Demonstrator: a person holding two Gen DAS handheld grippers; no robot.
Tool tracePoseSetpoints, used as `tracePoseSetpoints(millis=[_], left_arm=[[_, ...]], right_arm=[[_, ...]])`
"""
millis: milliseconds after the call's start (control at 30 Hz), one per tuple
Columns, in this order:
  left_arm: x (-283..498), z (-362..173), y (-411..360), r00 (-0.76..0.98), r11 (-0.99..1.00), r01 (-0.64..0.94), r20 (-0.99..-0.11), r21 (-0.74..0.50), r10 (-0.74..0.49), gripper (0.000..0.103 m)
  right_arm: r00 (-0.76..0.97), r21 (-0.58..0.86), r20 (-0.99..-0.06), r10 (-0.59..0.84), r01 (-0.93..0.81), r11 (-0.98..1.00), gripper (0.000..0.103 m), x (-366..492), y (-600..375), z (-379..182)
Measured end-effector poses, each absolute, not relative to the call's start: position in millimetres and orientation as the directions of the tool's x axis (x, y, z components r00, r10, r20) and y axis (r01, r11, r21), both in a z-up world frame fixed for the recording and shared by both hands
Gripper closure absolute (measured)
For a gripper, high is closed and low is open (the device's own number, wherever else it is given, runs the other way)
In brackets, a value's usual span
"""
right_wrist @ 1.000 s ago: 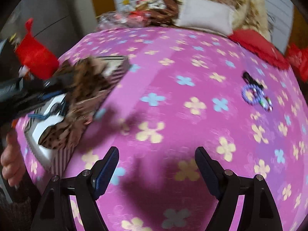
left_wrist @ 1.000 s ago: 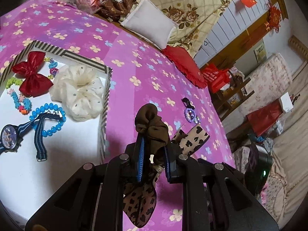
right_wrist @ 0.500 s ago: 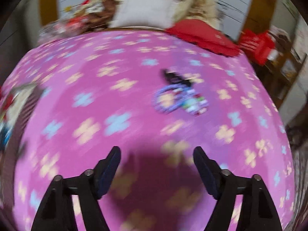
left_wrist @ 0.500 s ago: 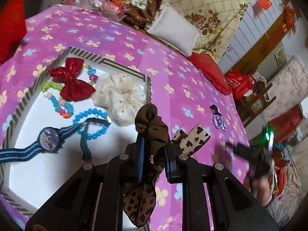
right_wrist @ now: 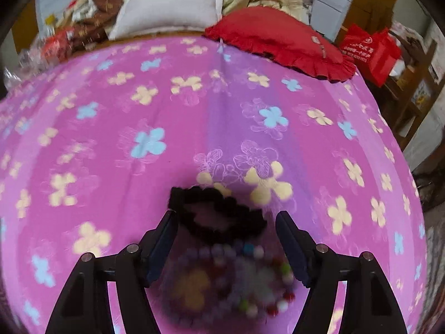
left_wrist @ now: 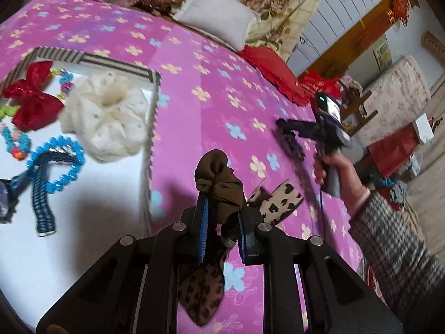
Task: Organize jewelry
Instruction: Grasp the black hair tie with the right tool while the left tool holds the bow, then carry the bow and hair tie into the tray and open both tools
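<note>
Pink flowered bedspread (right_wrist: 111, 128): left gripper (left_wrist: 221, 232) pinching leopard-print bow (left_wrist: 219, 183) beside tray's (left_wrist: 151, 117) right edge; right gripper (right_wrist: 226, 239) spread around black scrunchie (right_wrist: 219, 211) and beaded bracelet (right_wrist: 236, 278).

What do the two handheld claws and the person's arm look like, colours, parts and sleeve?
Both claws are matte black plastic frames with silver round bolts and blue ribbed pads on the left claw and right claw. The right one has a grey pistol handle, a dark cable and a lit green light. The sleeve is black-and-white houndstooth over a pink cuff.
</note>
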State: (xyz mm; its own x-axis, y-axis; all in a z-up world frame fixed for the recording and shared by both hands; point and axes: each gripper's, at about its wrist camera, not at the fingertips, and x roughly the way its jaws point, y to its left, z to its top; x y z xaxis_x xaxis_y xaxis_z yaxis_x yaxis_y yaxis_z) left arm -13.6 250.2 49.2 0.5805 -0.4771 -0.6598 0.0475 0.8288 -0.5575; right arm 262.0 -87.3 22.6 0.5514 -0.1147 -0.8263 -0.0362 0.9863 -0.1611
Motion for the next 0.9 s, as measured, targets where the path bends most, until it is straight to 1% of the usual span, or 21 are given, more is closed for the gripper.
tracePoseSetpoints(millis=[33, 67, 100, 200, 333, 400, 567, 667, 733, 900], left_arm=[[-13.3, 47.1, 248.6, 0.575, 0.832, 0.048, -0.666, -0.553, -0.476, 0.087], [-12.5, 44.9, 246.4, 0.568, 0.834, 0.048, -0.672, -0.55, -0.476, 0.087], [-12.6, 43.6, 244.4, 0.563, 0.834, 0.049, -0.674, -0.55, -0.478, 0.087], [-13.6, 43.2, 241.3, 0.557, 0.834, 0.053, -0.677, -0.549, -0.481, 0.087], [-18.8, 50.3, 241.7, 0.573, 0.829, 0.064, -0.66, -0.555, -0.486, 0.087], [-24.2, 56.8, 243.8, 0.588, 0.826, 0.071, -0.646, -0.559, -0.487, 0.087], [-43.0, 80.4, 258.0, 0.641, 0.826, 0.074, -0.608, -0.558, -0.468, 0.087], [-57.7, 86.4, 277.0, 0.661, 0.837, 0.003, -0.627, -0.547, -0.412, 0.087], [-72.1, 83.8, 295.6, 0.658, 0.832, -0.072, -0.653, -0.55, -0.375, 0.087], [-111.7, 61.4, 342.8, 0.648, 0.784, -0.247, -0.698, -0.57, -0.303, 0.087]], right_arm=[[0.547, -0.162, -0.828, -0.12, -0.03, 0.986, 0.051, 262.6, -89.2, 21.9], [0.536, -0.128, -0.839, -0.094, -0.027, 0.991, 0.074, 265.2, -92.7, 23.6], [0.525, -0.13, -0.845, -0.1, -0.019, 0.991, 0.097, 266.7, -94.1, 23.6], [0.548, -0.15, -0.827, -0.124, -0.001, 0.989, 0.097, 257.3, -99.4, 37.5], [0.602, -0.136, -0.791, -0.109, 0.001, 0.991, 0.097, 232.2, -97.9, 73.1], [0.63, -0.12, -0.772, -0.082, -0.018, 0.993, 0.097, 216.2, -89.6, 95.5], [0.651, -0.074, -0.756, 0.064, -0.181, 0.981, 0.097, 164.0, -36.6, 138.4], [0.62, -0.027, -0.764, 0.178, -0.307, 0.951, 0.097, 125.1, 14.1, 144.2], [0.59, 0.003, -0.767, 0.253, -0.39, 0.921, 0.097, 99.5, 48.5, 143.8], [0.46, 0.083, -0.792, 0.401, -0.571, 0.817, 0.097, 44.8, 136.1, 117.9]])
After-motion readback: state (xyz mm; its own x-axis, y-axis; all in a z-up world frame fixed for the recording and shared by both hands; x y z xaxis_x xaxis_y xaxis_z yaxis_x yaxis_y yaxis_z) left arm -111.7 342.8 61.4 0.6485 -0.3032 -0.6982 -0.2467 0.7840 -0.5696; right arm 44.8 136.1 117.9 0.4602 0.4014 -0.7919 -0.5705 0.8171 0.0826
